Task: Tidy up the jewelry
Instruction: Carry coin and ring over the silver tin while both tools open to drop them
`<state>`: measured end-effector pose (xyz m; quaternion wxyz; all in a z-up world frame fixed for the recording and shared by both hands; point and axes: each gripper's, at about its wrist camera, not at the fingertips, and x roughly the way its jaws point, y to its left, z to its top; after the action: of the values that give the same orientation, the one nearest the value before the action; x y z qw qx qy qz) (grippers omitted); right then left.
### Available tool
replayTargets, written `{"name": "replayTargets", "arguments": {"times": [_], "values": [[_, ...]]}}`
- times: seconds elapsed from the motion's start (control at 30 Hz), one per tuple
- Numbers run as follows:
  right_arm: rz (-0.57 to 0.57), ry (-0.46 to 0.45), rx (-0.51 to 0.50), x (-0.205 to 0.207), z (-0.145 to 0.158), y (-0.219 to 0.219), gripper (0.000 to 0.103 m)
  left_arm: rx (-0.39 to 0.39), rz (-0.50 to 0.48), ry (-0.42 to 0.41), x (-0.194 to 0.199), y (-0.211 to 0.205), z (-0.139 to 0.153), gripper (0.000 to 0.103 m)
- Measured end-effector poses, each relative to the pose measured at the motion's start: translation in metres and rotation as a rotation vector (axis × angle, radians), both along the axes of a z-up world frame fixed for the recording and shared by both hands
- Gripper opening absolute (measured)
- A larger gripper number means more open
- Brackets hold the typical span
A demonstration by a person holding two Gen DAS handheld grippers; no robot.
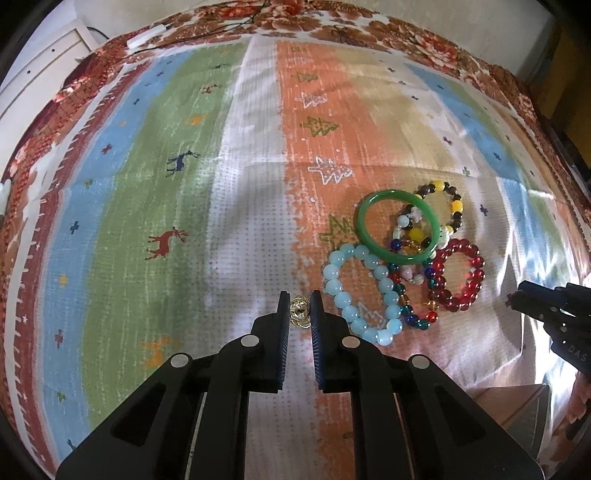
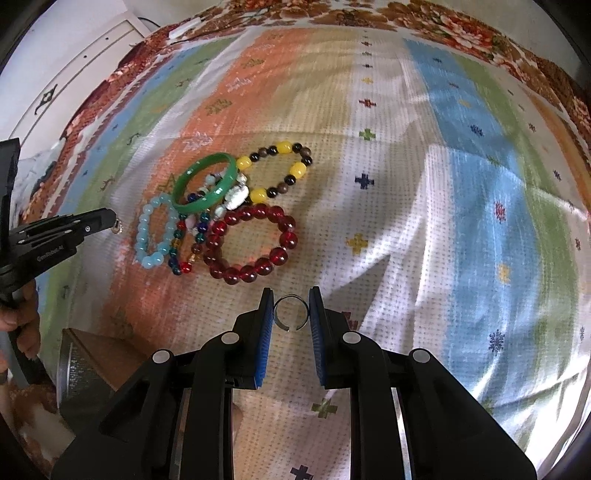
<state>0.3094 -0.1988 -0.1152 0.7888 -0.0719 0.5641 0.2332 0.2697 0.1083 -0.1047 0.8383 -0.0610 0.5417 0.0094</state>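
My left gripper (image 1: 300,308) is shut on a small gold ring (image 1: 299,312), held just left of a pile of bracelets. The pile holds a green bangle (image 1: 397,225), a light blue bead bracelet (image 1: 360,291), a red bead bracelet (image 1: 458,278) and a yellow and dark bead bracelet (image 1: 448,201). My right gripper (image 2: 291,309) is shut on a thin silver open ring (image 2: 290,312), just below the red bead bracelet (image 2: 251,243). The left gripper (image 2: 107,218) with the gold ring (image 2: 118,226) shows at the left of the right wrist view. The right gripper (image 1: 517,297) shows at the right of the left wrist view.
A striped cloth with small tree and deer figures (image 1: 177,192) covers the surface, over a floral cover (image 1: 424,33). A brown box (image 2: 99,354) sits at the near edge. A white cabinet (image 1: 44,59) stands at the far left.
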Motion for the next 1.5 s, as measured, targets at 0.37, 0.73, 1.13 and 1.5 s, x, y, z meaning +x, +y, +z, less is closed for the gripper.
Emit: {"name": "replayTargets", "arguments": {"times": [0.37,0.73,1.13,1.5], "values": [[0.028,-0.059,0.018,-0.017,0.028,0.006,0.020,-0.004,0.000,-0.055,-0.016,-0.009,0.025,0.011],[0.056,-0.119,0.051,-0.050,0.054,0.003,0.020,-0.004,-0.025,-0.099,-0.047,-0.029,0.045,0.011],[0.081,-0.131,0.092,-0.090,0.067,-0.004,0.020,-0.047,-0.064,-0.163,-0.088,-0.049,0.067,0.011],[0.113,-0.118,0.114,-0.118,0.066,-0.002,0.020,-0.067,-0.128,-0.193,-0.115,-0.072,0.073,0.011]]}}
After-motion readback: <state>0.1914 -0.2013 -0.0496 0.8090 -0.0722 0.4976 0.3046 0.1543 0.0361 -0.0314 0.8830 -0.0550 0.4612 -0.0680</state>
